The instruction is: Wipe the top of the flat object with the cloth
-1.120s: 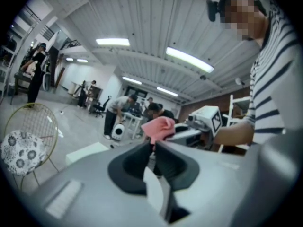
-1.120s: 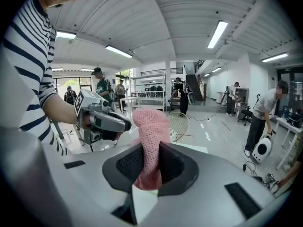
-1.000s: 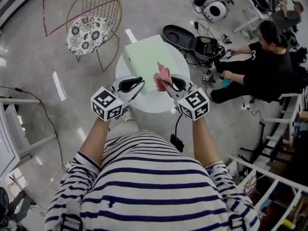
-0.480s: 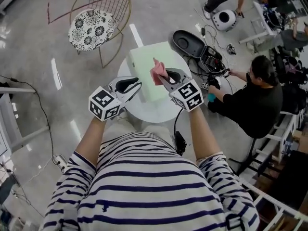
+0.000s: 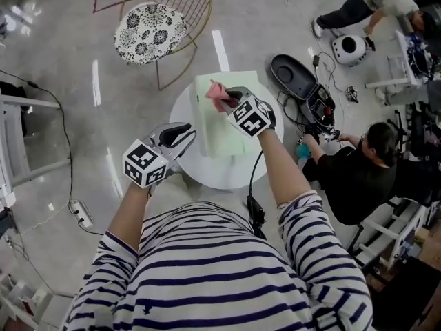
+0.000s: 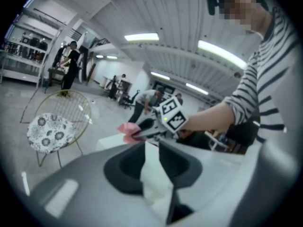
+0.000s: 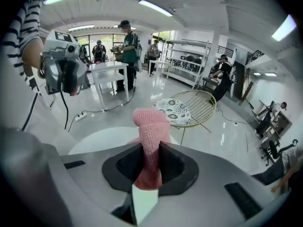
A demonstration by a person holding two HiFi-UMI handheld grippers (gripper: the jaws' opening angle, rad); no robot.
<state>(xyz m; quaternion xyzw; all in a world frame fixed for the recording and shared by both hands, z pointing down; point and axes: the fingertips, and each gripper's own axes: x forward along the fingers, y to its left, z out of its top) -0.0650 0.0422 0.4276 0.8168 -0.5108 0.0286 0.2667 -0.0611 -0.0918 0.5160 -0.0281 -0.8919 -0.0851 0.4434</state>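
A pale green flat board (image 5: 219,133) lies on a round white table (image 5: 200,176). My right gripper (image 5: 228,101) is shut on a pink knitted cloth (image 5: 216,94) over the board's far end; I cannot tell whether cloth and board touch. In the right gripper view the cloth (image 7: 150,126) stands up between the jaws of that gripper (image 7: 151,148). My left gripper (image 5: 178,138) hovers at the table's near left edge. Its jaws have just been opening, and nothing sits between them in the left gripper view (image 6: 151,143). That view also shows the cloth (image 6: 127,128).
A wire chair with a floral cushion (image 5: 150,25) stands beyond the table on the left. On the floor to the right are an open black case (image 5: 296,81) with cables and a seated person (image 5: 372,174). A power strip (image 5: 77,214) lies on the left.
My right gripper has carried the cloth forward, from the table's near side out over the board's far end. The left gripper has sunk a little toward the table's near left edge.
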